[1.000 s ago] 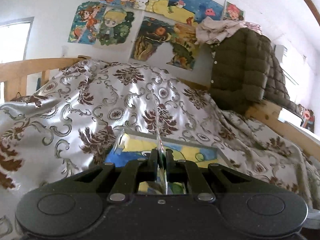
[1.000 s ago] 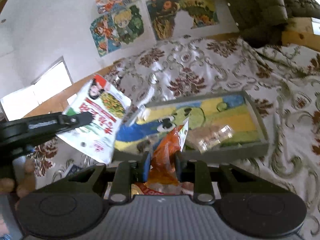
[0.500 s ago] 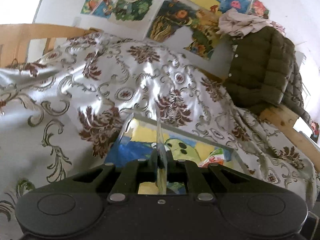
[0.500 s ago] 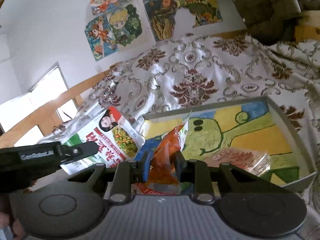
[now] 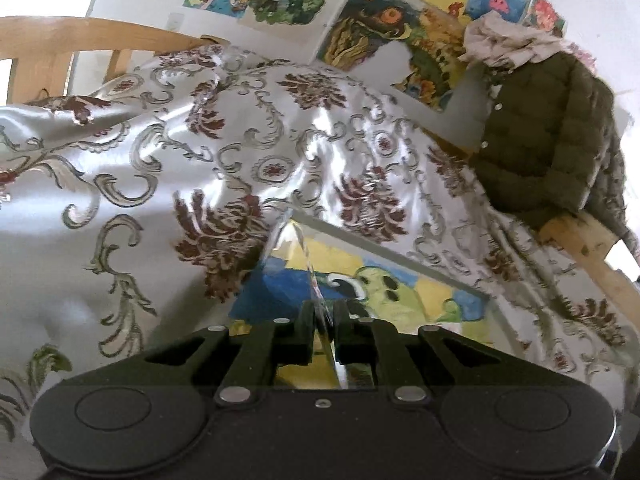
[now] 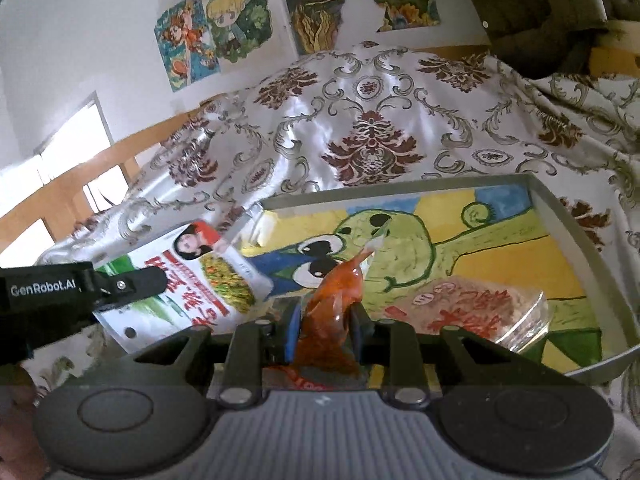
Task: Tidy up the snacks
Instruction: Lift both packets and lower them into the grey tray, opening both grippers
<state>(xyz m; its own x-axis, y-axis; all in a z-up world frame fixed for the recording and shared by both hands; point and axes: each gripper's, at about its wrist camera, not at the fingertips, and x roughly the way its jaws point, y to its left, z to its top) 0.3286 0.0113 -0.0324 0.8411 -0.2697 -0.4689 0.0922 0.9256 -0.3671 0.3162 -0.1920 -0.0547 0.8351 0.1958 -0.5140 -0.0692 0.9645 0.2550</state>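
My left gripper is shut on a flat white snack packet, seen edge-on there. In the right wrist view this packet, white with red writing and a green picture, hangs over the left end of the grey tray, with the left gripper at its left edge. My right gripper is shut on an orange snack bag, held just above the tray's near side. A clear packet with red print lies in the tray at the right.
The tray has a painted yellow, green and blue bottom and lies on a bed with a white and brown patterned cover. A dark green jacket hangs at the right. Posters cover the wall behind.
Both grippers have moved closer to the tray and lower. The white packet has come down over the tray's left end, and the orange bag is now over the tray.
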